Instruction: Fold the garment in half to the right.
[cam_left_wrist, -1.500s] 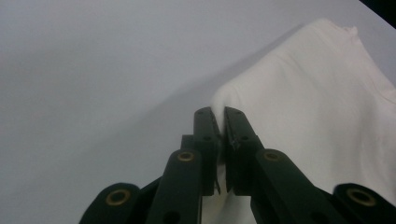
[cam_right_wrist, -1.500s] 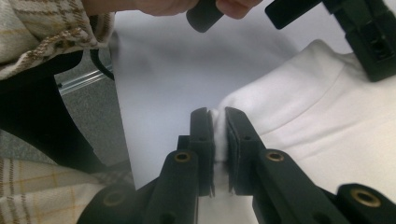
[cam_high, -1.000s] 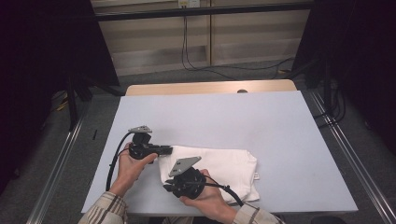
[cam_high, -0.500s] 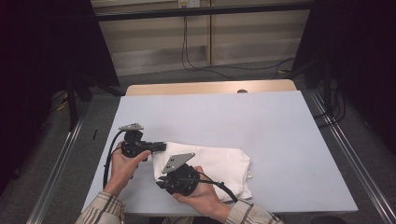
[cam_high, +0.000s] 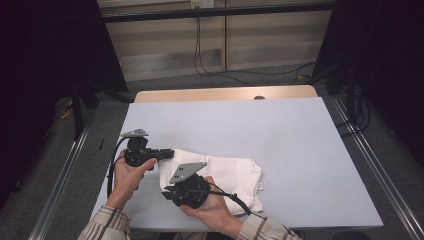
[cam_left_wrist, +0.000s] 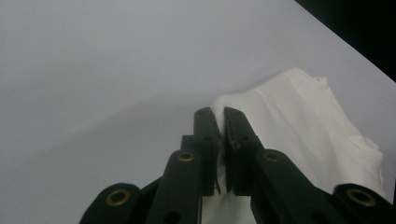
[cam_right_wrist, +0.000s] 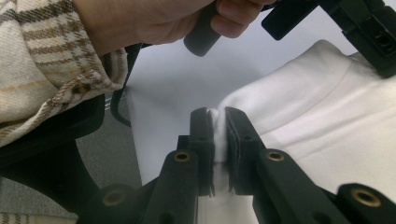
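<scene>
Cloth (cam_high: 220, 175) edge higher, both claws clamped

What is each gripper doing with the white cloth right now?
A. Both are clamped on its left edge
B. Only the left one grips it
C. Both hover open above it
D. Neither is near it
A: the left gripper and the right gripper each have jaws closed on a fold of the white cloth.

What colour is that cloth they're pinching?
The cloth is plain white, clearest in the right gripper view.

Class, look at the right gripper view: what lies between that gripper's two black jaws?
A pinched fold of the white cloth lies between the jaws of the right gripper, clamped there, as the right gripper view shows.
</scene>
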